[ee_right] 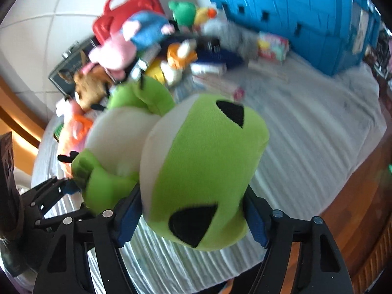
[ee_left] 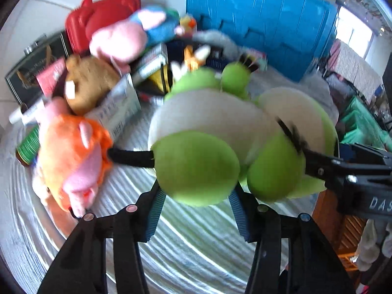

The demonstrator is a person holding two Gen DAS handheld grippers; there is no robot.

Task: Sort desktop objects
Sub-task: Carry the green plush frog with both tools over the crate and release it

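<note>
A big green and white plush frog (ee_left: 220,134) hangs above the white cloth, held by both grippers. My left gripper (ee_left: 196,196) is shut on its green foot, blue pads on either side. My right gripper (ee_right: 193,218) is shut on its head (ee_right: 203,171), which has black triangle eyes. In the left wrist view the right gripper (ee_left: 348,171) comes in from the right at the frog's head. In the right wrist view the left gripper (ee_right: 61,191) shows at the lower left by the frog's legs.
A pile of plush toys lies at the back left: an orange-haired pig (ee_left: 73,161), a brown one (ee_left: 90,85), a pink and blue pig (ee_left: 127,34). A red case (ee_left: 103,14) and boxes are behind. A blue crate (ee_left: 259,24) stands at the back right. White ribbed cloth (ee_right: 306,134) covers the table.
</note>
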